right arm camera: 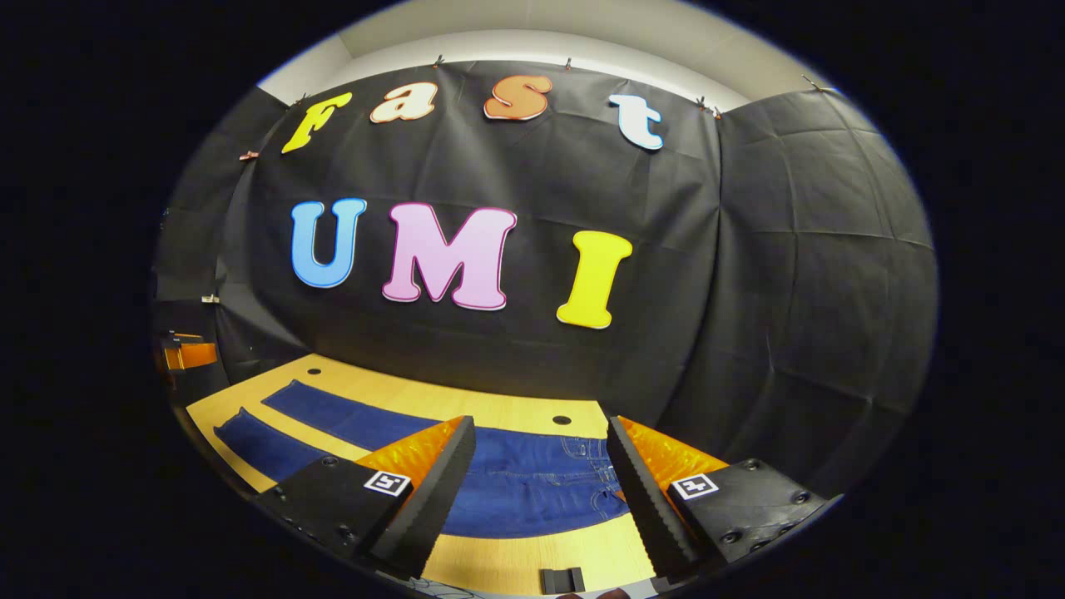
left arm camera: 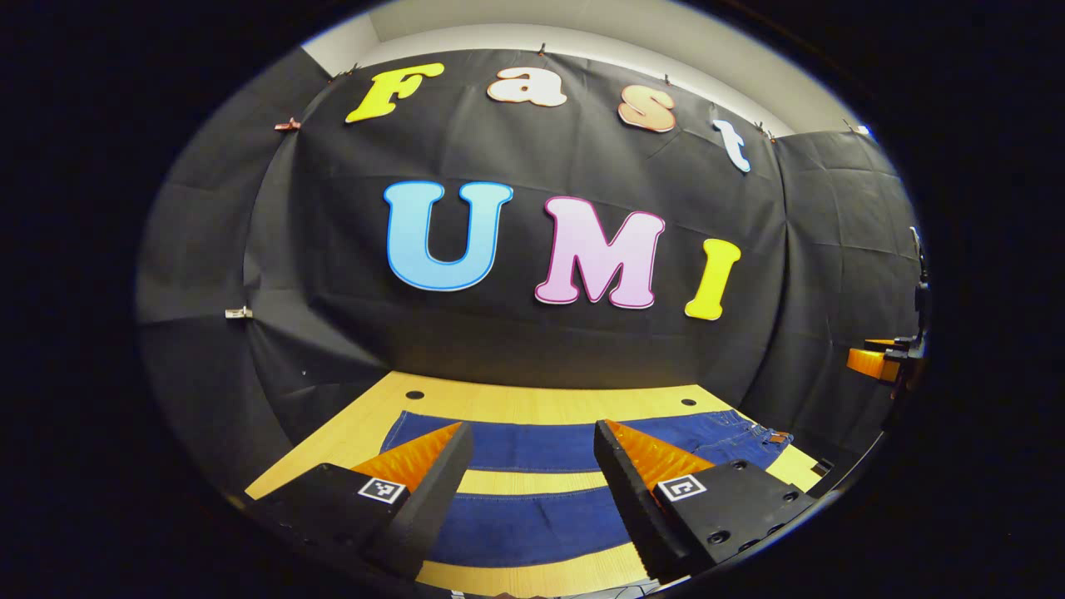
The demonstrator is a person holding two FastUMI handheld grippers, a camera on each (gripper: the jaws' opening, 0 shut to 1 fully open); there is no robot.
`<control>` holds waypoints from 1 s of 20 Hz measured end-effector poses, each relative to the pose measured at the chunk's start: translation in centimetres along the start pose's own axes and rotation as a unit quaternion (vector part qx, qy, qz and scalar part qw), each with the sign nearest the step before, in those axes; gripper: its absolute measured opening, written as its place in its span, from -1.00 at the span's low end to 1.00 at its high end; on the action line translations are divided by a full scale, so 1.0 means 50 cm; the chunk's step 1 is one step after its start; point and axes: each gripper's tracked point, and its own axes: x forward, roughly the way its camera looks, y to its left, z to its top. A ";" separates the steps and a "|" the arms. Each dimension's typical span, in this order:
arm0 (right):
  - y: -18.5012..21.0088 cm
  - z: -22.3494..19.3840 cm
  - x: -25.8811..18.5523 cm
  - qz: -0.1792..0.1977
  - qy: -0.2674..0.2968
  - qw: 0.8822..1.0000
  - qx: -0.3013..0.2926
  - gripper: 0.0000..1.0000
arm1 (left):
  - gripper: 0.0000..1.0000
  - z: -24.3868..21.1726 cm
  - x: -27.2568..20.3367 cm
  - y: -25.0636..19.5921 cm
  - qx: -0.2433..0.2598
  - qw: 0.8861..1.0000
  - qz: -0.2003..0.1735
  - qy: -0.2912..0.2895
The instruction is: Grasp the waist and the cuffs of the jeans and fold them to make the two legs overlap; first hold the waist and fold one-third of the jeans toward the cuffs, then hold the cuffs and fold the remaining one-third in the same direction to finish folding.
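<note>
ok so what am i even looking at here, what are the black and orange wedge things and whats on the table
These are two pictures from fisheye cameras, one riding on each hand-held gripper that a person carries; there is no robot arm. The wedges at the bottom are each tool's own two fingers. In the left gripper view, the left hand-held gripper is open over the legs of the jeans. In the right gripper view, the right hand-held gripper is open over the waist end. The jeans lie flat on a wooden table, legs spread apart, unfolded. Nothing is held. The orange-and-black shape at the left edge of the right gripper view is likely the other tool.
</note>
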 end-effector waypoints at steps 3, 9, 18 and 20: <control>-0.007 -0.070 0.022 0.037 0.041 0.996 -0.067 0.94 | 0.89 -0.062 0.000 0.015 0.071 0.995 -0.061 0.042; 0.021 -0.246 0.086 0.152 0.175 0.963 -0.134 0.96 | 0.95 -0.215 0.013 0.097 0.178 0.955 -0.176 0.159; -0.015 -0.547 0.208 0.311 0.400 0.825 -0.251 0.97 | 0.96 -0.469 0.049 0.201 0.259 0.838 -0.277 0.392; -0.026 -0.594 0.227 0.333 0.433 0.797 -0.259 0.97 | 0.95 -0.498 0.050 0.223 0.285 0.807 -0.283 0.433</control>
